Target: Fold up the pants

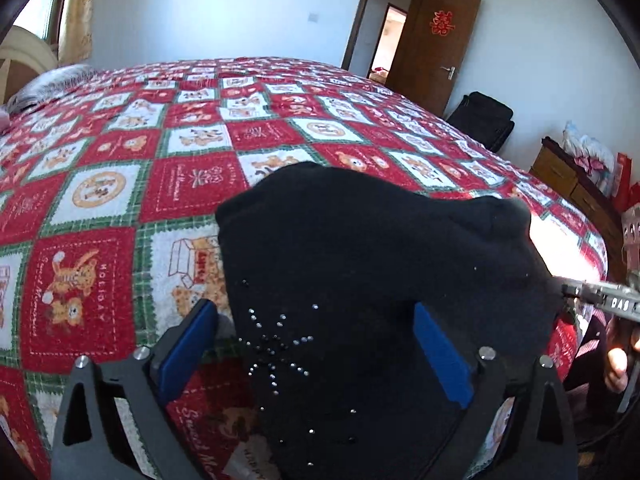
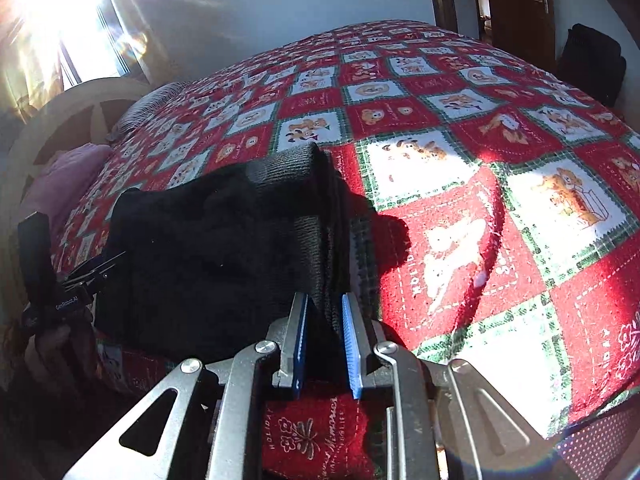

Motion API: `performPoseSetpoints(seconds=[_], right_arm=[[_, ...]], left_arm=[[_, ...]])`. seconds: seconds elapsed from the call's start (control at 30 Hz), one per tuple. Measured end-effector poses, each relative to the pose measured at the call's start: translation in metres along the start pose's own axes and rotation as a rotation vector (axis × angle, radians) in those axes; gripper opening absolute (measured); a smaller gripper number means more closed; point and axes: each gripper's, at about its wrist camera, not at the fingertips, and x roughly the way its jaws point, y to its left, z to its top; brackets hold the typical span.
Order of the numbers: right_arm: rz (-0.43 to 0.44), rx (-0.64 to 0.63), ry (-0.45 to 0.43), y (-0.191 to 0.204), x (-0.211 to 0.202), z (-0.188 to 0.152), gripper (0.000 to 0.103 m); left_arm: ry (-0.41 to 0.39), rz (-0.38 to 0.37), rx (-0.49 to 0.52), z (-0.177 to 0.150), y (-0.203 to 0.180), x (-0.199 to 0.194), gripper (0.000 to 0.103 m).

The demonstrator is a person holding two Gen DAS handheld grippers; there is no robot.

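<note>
The black pants (image 1: pixel 360 264) lie bunched on the red patchwork bedspread (image 1: pixel 120 168) near its front edge. They carry a rhinestone snowflake pattern (image 1: pixel 276 344). My left gripper (image 1: pixel 316 320) is open, its blue pads wide apart on either side of the fabric. In the right wrist view the pants (image 2: pixel 208 248) show a ribbed band (image 2: pixel 296 172). My right gripper (image 2: pixel 325 316) is shut on the folded edge of the pants. The right gripper also shows in the left wrist view (image 1: pixel 600 300), and the left gripper in the right wrist view (image 2: pixel 86 272).
The bed's headboard (image 2: pixel 76 108) and a pink pillow (image 2: pixel 60 180) are at the left. A brown door (image 1: pixel 436 44), a black bag (image 1: pixel 484 120) and a wooden dresser (image 1: pixel 568 184) stand beyond the bed. Strong sunlight glares from the window (image 2: pixel 52 0).
</note>
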Motion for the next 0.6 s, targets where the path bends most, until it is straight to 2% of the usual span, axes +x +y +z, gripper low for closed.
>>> performPoseSetpoints(seconds=[0.03,0.1,0.2,0.3,0.43,0.47,0.53,0.6], right_arm=[[0.003,-0.005,0.001,0.001,-0.002,0.001,0.018],[0.003,0.002,-0.016,0.001,-0.010,0.004,0.026],[-0.033,-0.025,-0.129,0.012,-0.035,0.017,0.032],[0.019,-0.072,-0.192,0.030,-0.047,0.035,0.036],[0.140,-0.099,-0.167,0.054,-0.021,0.057,0.038],[0.144,-0.090,-0.142,0.056,-0.008,0.062,0.039],[0.092,-0.047,-0.087,0.050,0.018,0.065,0.039],[0.064,0.002,-0.038,0.034,0.040,0.066,0.039]], left_arm=[[0.002,0.002,0.004,0.000,-0.001,-0.001,0.100],[0.004,-0.002,-0.012,0.001,0.001,-0.005,0.100],[-0.037,0.004,-0.021,0.008,0.006,-0.018,0.100],[-0.086,0.020,-0.025,0.023,0.011,-0.025,0.102],[-0.080,0.058,0.008,0.039,0.011,-0.012,0.102],[-0.058,0.074,0.016,0.040,0.012,-0.005,0.103],[0.014,0.107,0.029,0.040,0.014,0.014,0.103],[0.030,0.073,-0.001,0.039,0.022,0.021,0.103]])
